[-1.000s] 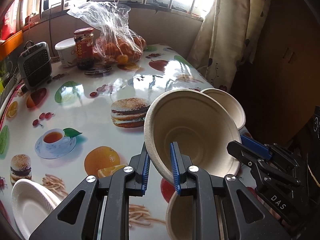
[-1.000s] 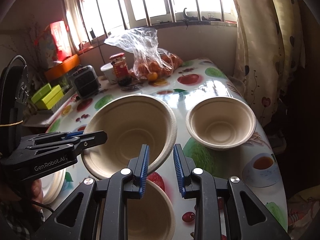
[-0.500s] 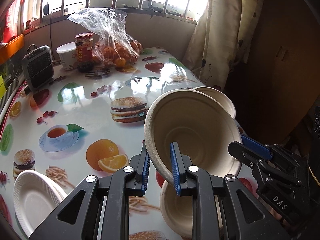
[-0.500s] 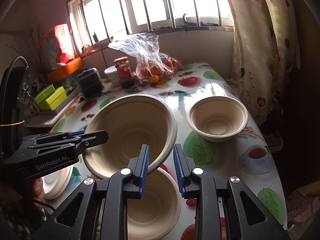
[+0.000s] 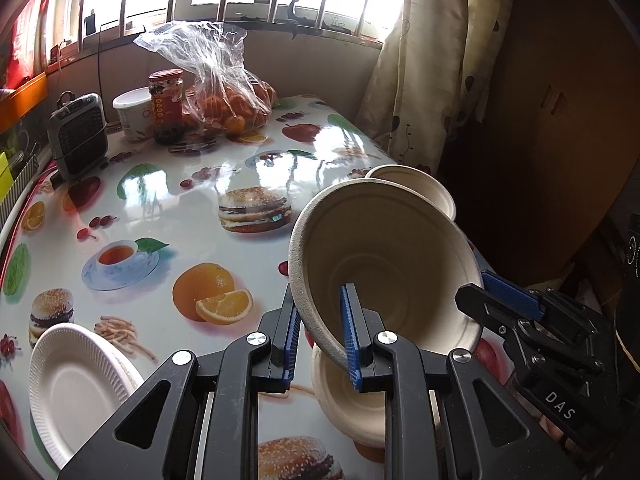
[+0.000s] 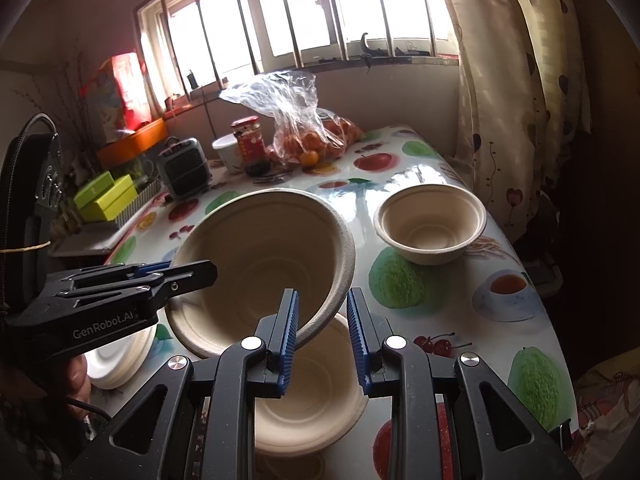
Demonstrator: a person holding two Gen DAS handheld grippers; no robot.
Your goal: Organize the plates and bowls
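a beige pulp bowl (image 5: 384, 264) is held tilted in the air by the left gripper (image 5: 320, 336), whose blue pads are closed on the bowl's rim at its 7 o'clock edge, one pad outside and one inside the wall. in the right wrist view the same bowl (image 6: 264, 264) is seen with the left gripper (image 6: 200, 274) clamped on its 9 o'clock side. the right gripper (image 6: 322, 340) is seen with its jaws parted at a middling width and nothing between them; the raised bowl's rim lies just in front of its left pad, and contact cannot be told.

directly beneath the lifted bowl a second bowl (image 6: 308, 392) is seen resting upright on the table (image 5: 160, 184), which is covered in a glossy cloth printed with fruit and burgers. a third bowl (image 6: 430, 222) is found upright at 1 o'clock in the right wrist view, near the table's right edge and well apart from the other two.

a white plate (image 5: 72, 384) is seen at 8 o'clock in the left wrist view, on top of at least one other plate. at 11 o'clock, near the window, a bag of oranges (image 5: 228, 96), a red-labelled jar (image 5: 166, 104), a white cup (image 5: 132, 112) and a small grey appliance (image 5: 78, 136) are gathered.
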